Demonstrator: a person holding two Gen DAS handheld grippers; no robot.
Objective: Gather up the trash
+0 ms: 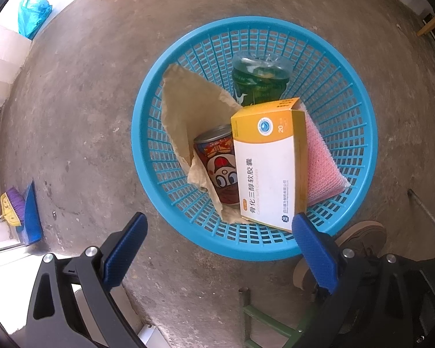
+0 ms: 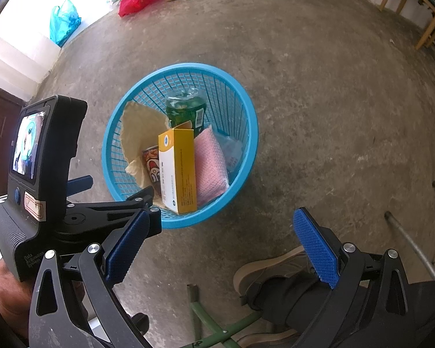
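Both grippers, left (image 1: 217,240) and right (image 2: 223,246), fingers spread wide, empty, above basket (image 1: 359,110) holding box (image 1: 269,162), can (image 1: 220,168).

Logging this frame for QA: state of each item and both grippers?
left gripper: jaws open, empty
right gripper: jaws open, empty
blue basket: upright on floor, holding trash
medicine box: in basket, leaning
red can: in basket
green bottle: in basket
brown paper: crumpled, in basket
pink sponge: in basket
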